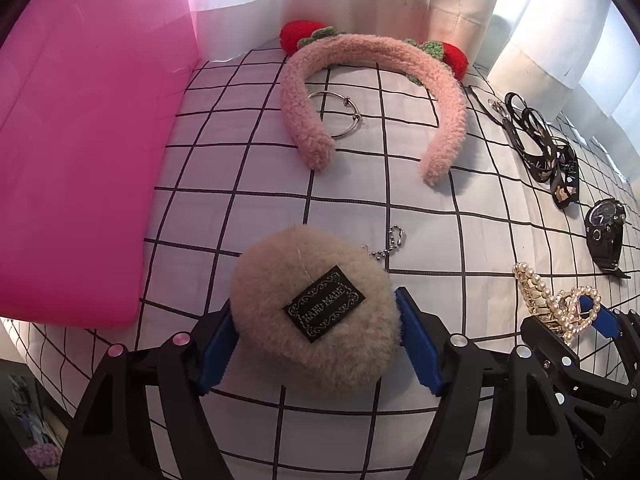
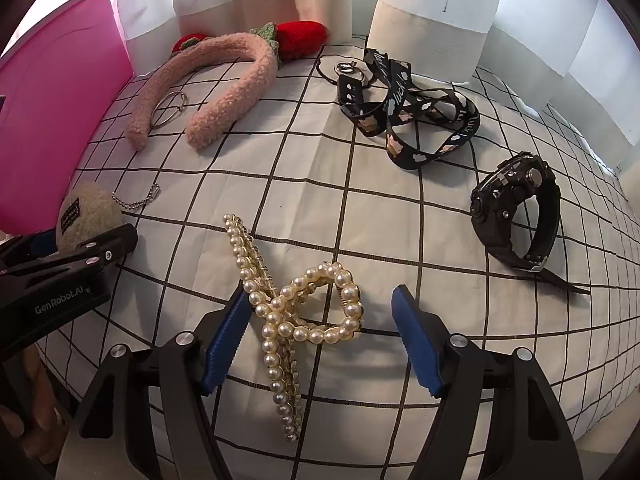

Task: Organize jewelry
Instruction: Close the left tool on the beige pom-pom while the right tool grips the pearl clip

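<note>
1. Left gripper [image 1: 316, 344]: jaws partly open, straddling the round beige fluffy pompom with the black "HAND MADE" label [image 1: 316, 320]. Both blue pads sit right at the fur's edges; can't tell whether they press in, so grip unconfirmed.
2. Silver ball chain [image 1: 386, 246] trails off the pompom just ahead and right of that gripper.
3. Right gripper [image 2: 320, 340]: jaws partly open around the cream pearl-studded hair claw clip [image 2: 296, 312]. Left pad touches or nearly touches the pearl row; right pad stands clear. Clip lies on the white black-grid cloth [image 2: 360, 208].
4. Ahead-right of right gripper: black chunky wristwatch [image 2: 516, 220]. Straight ahead, farther: black printed lanyard [image 2: 412, 108].
5. Ahead-left: pink fuzzy headband with red strawberries [image 2: 236, 80], thin silver bangle [image 2: 168, 110] inside its arc.
6. Pink plastic bin [image 1: 80, 140] left of left gripper, well apart.
</note>
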`<state>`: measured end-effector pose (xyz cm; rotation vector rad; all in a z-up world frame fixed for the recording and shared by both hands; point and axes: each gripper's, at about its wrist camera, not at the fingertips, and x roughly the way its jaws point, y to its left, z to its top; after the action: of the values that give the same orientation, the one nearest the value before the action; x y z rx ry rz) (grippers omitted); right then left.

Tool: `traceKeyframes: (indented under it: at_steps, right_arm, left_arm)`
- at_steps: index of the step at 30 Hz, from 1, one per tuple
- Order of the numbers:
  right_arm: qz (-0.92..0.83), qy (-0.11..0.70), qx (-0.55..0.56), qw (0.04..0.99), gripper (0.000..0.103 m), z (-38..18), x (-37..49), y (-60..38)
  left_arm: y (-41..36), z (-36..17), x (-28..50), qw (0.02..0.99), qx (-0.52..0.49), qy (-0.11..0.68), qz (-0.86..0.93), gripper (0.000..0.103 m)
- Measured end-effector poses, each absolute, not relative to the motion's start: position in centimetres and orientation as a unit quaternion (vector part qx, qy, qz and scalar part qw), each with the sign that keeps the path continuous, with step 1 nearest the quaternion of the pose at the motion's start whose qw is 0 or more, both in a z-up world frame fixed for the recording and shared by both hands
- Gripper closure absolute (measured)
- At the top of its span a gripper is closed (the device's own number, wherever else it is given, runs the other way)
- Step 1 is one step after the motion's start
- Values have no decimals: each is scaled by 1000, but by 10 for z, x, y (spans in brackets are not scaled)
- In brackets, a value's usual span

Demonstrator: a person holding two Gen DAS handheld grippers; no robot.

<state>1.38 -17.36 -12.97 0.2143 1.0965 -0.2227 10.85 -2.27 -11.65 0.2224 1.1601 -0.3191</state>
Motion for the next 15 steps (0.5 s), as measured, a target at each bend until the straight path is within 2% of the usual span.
traceKeyframes:
  at_steps: [3,11,15]
  right_arm:
    - [-100,517,97,845,54,-127,12,-172]
    - [-98,510,108,848,58,-124,9,-171]
    - [-96,502,108,853,61,-118,5,-171]
  left_arm:
    - [-24,-115,107,819,103,543,-152,39]
    - [-22,-111,98,823,109,537,-152,51]
    - [-17,-101,91,828,98,527,-161,52]
